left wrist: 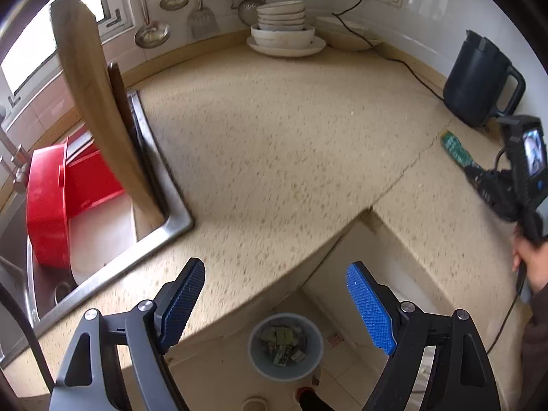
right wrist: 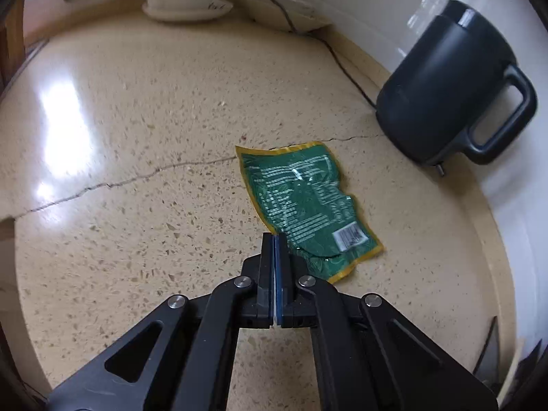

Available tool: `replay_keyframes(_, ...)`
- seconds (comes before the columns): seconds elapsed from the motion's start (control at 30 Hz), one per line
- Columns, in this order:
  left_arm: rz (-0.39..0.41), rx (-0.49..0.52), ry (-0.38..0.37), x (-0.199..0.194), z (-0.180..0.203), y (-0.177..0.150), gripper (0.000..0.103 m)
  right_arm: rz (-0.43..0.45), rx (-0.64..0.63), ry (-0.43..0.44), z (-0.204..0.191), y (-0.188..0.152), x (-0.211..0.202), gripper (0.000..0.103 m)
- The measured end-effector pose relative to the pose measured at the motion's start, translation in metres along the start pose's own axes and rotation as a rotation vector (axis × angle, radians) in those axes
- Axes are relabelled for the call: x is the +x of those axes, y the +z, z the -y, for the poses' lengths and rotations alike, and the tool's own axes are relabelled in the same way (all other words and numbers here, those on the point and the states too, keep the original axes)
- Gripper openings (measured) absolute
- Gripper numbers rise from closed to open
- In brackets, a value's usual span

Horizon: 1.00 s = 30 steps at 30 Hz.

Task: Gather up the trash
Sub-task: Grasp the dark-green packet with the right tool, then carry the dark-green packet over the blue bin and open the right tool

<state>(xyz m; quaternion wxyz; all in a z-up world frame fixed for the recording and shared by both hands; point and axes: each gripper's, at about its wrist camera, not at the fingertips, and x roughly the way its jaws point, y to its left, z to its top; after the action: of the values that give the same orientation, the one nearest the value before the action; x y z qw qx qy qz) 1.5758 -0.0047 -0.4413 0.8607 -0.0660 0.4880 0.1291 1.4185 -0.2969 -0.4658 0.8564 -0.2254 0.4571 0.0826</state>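
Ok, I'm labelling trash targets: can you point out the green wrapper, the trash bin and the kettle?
green wrapper [right wrist: 303, 202]: right wrist view, middle of its printed face.
trash bin [left wrist: 255, 359]: left wrist view, left rim, on the floor below the counter.
kettle [right wrist: 441, 96]: right wrist view, centre of its dark body.

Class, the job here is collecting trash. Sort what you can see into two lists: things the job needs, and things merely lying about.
Belongs to the job:
green wrapper on the counter
bin on the floor, wrappers inside
right gripper, shut, at the wrapper's corner
left gripper, open

Just lying about:
kettle
stacked bowls
red basin
chopping board
ladles
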Motion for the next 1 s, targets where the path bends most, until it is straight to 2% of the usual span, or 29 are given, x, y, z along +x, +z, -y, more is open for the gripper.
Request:
replay_keyframes(0.17,-0.019,-0.011,-0.014,-0.007,-0.016,-0.031,0.082,0.057,0.064,0.029,0.01,-0.012,-0.036,0.001)
replay_keyframes(0.27,-0.033,-0.006,-0.012,-0.009,-0.028,-0.054,0.082,0.099,0.071,0.049,-0.001,-0.021,-0.069,0.001)
replay_keyframes(0.5,-0.114,0.012,0.006,0.003,-0.07,-0.117,0.082,0.181,0.102,0.142,-0.052,-0.052,-0.154,0.001)
replay_keyframes(0.63,-0.18,0.025,0.009,0.023,-0.089,-0.161,0.082,0.183,0.106,0.206,-0.092,-0.068,-0.18,0.001)
replay_keyframes(0.7,-0.192,0.046,0.018,0.039,-0.092,-0.178,0.081,0.166,0.088,0.17,-0.11,-0.076,-0.175,0.001)
replay_keyframes(0.77,-0.23,0.034,0.048,0.055,-0.097,-0.189,0.081,0.13,0.152,0.214,-0.112,-0.085,-0.157,0.001)
replay_keyframes(0.8,-0.239,0.01,0.033,0.06,-0.101,-0.192,0.081,0.121,0.152,0.215,-0.117,-0.092,-0.152,0.001)
replay_keyframes(0.87,-0.248,-0.018,0.005,0.078,-0.106,-0.203,0.081,0.089,0.154,0.288,-0.13,-0.107,-0.146,0.001)
replay_keyframes(0.93,-0.271,-0.002,0.008,0.103,-0.105,-0.218,0.082,0.052,0.086,0.298,-0.157,-0.128,-0.133,0.001)
replay_keyframes(1.0,-0.334,0.011,0.05,0.136,-0.101,-0.236,0.081,-0.019,0.081,0.383,-0.181,-0.154,-0.105,0.001)
